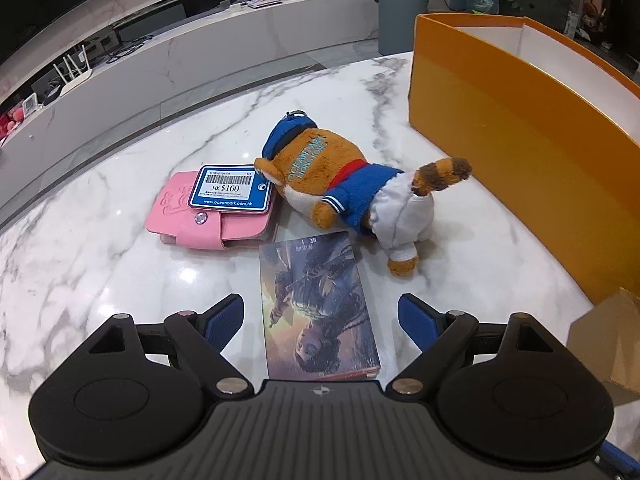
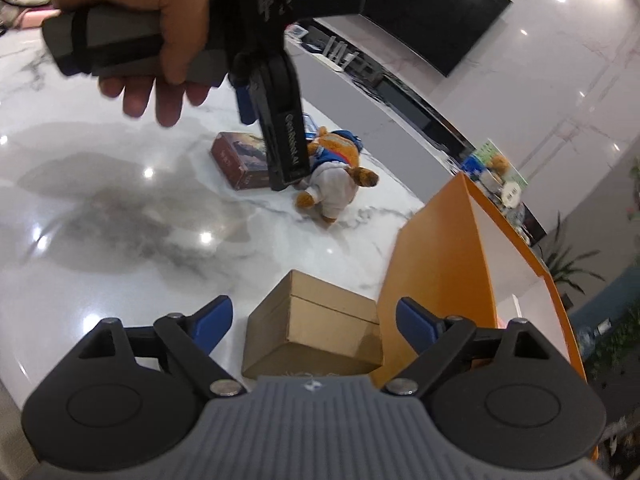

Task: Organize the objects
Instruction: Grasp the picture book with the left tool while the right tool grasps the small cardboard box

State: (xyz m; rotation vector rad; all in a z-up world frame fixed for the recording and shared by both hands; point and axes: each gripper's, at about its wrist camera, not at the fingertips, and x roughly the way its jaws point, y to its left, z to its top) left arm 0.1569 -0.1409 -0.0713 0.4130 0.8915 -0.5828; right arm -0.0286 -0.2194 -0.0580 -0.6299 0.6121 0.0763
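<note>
Glossy printed card covers the flat rectangular box (image 1: 318, 304) lying on the white marble tabletop (image 1: 100, 248) directly ahead of the left gripper (image 1: 320, 320). Its long axis runs away from the gripper, roughly along the pointing line, and its near end sits between the 2 blue-padded fingers (image 1: 224, 322). The jaws stand wide, apart from both long edges, holding nothing, so a grip would close across the narrow width.

The right gripper (image 2: 312, 320) is likewise spread wide and empty. A plain brown cardboard box (image 2: 316, 320) sits just ahead of it, between the lines of its fingers, with no pad touching that I can see. Immediately to that gripper's right rises the tall orange open-topped carton (image 2: 436, 256), which looks like the likely destination. So each hand has its own nearer item: left for the printed box, right for the brown one.

Beyond the printed box, further from the left gripper, lie a pink snap-closure wallet (image 1: 192, 216) with a blue price tag (image 1: 232, 190) resting on it, and a brown plush animal in a blue sailor outfit (image 1: 352, 188) on its side.

In the right wrist view the person's hand (image 2: 140, 32) and the left tool cover part of the printed box and the plush, and hide the wallet. The orange carton's floor is out of sight, so its contents cannot be told.
</note>
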